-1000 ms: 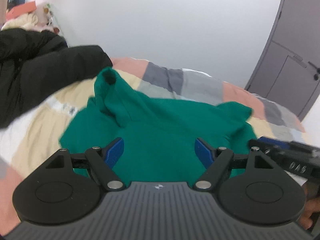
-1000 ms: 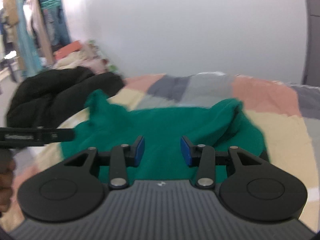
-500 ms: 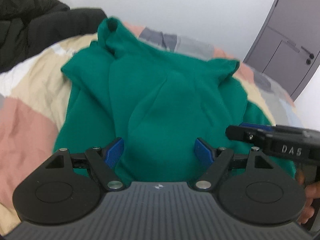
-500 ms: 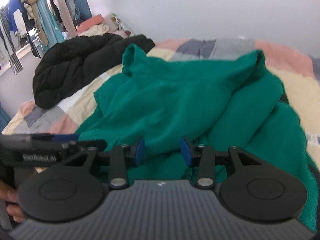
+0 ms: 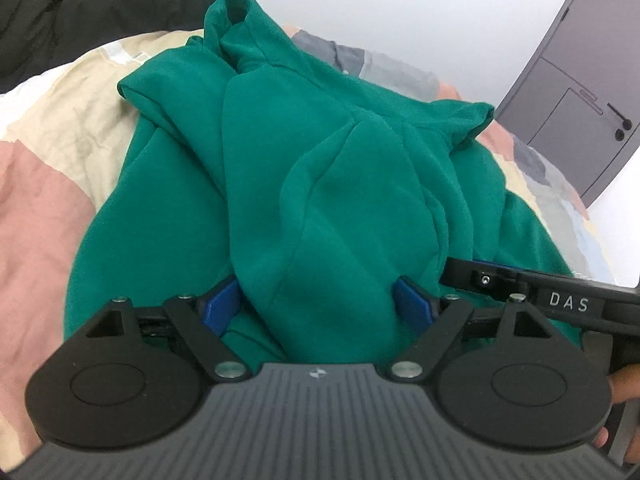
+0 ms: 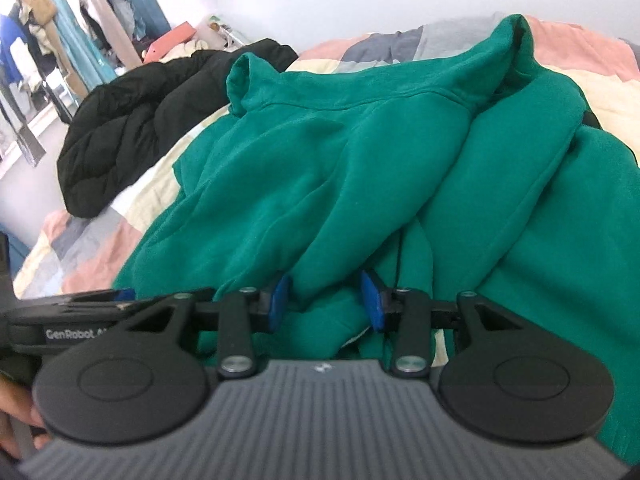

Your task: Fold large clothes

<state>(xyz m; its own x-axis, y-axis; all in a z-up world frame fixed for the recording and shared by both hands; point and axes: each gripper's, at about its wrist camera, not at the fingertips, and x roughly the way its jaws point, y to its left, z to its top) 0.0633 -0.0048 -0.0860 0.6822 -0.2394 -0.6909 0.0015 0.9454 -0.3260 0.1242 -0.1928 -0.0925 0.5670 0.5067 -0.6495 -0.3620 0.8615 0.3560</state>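
Note:
A large green sweatshirt (image 5: 320, 160) lies crumpled on the patchwork quilt (image 5: 60, 128), one sleeve cuff sticking up at the far side. My left gripper (image 5: 318, 304) is low over its near edge. Its jaws stand wide and are opening, with a thick fold of green cloth between the blue pads (image 5: 220, 304). My right gripper (image 6: 325, 300) is down on the sweatshirt (image 6: 360, 140) too, its jaws partly apart around a smaller fold and not pinching it. The right gripper's finger (image 5: 480, 276) shows at the right of the left wrist view, and the left gripper's finger (image 6: 120, 294) at the left of the right wrist view.
A black puffy jacket (image 6: 132, 120) lies on the bed's far left, also seen as the jacket (image 5: 60, 20) in the left wrist view. A grey door (image 5: 580, 80) stands at the right. Hanging clothes (image 6: 60, 20) fill the far left. A hand (image 5: 624, 384) holds the right gripper.
Both grippers have come down and forward onto the sweatshirt, which now fills both views. Folds of cloth now sit between each pair of pads. The left jaws stand slightly wider.

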